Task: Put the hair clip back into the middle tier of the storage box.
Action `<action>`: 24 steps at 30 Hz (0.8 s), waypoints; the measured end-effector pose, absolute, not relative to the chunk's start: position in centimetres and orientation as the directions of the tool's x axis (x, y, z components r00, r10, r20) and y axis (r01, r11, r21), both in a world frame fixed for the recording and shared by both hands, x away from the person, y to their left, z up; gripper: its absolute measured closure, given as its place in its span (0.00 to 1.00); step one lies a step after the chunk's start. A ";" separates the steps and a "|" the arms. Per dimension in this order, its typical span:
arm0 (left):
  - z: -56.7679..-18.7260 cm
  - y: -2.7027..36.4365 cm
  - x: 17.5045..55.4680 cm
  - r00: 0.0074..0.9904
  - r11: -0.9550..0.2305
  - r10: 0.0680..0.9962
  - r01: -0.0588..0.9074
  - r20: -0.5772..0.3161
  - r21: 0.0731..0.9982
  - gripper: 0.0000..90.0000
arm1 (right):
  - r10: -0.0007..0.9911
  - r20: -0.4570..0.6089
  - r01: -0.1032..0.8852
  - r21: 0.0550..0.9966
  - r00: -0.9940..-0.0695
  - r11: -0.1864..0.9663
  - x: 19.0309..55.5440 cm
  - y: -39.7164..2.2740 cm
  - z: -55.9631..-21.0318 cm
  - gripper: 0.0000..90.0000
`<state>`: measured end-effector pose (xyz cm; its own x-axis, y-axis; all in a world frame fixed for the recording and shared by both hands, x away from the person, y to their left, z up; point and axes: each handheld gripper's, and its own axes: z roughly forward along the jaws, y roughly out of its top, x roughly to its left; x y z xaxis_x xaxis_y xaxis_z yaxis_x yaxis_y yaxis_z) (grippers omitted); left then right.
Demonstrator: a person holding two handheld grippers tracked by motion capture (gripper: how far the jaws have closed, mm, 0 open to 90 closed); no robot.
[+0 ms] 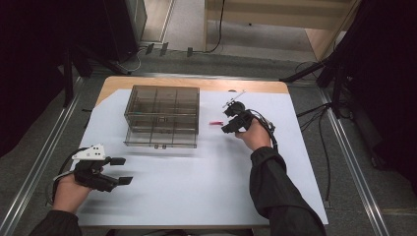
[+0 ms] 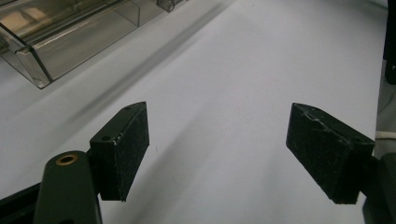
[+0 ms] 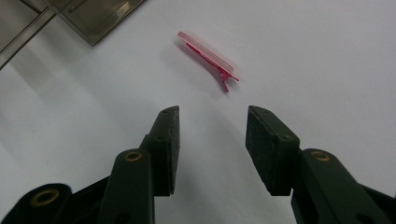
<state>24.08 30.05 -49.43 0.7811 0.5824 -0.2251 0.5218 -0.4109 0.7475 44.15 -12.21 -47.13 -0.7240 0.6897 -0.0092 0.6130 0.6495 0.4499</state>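
Your right hand-held gripper [image 3: 212, 140] half open, empty, near slim pink plastic hair clip [image 3: 208, 58] on table [image 1: 196, 187]; straddle clip crosswise, then close. Left hand-held gripper [image 2: 217, 149] wide open, empty.

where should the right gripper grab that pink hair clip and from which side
Take the pink hair clip across its long flat body, near the middle, coming down from above. It lies flat on the white sheet, so only its narrow width fits between the jaws. The right gripper is open just short of it.

No readable text, label, brand, number or sign can be made out on anything in view.
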 end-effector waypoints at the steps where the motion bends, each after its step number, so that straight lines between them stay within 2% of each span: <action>1: -49.4 30.1 24.1 0.781 -0.411 0.582 0.522 -0.225 0.748 0.25 | 0.687 -0.015 0.610 0.446 -0.726 0.654 44.3 -12.1 -47.2 0.63; 24: -49.3 30.9 23.6 0.767 -0.392 0.600 0.530 -0.228 0.752 0.25 | 0.659 -0.045 0.599 0.372 -0.751 0.709 47.6 -9.3 -48.3 0.62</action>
<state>23.62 30.89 -49.33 0.7669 0.6001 -0.2276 0.5300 -0.3921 0.7519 47.65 -9.29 -48.28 -0.7512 0.6586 -0.0454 0.5992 0.7091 0.3717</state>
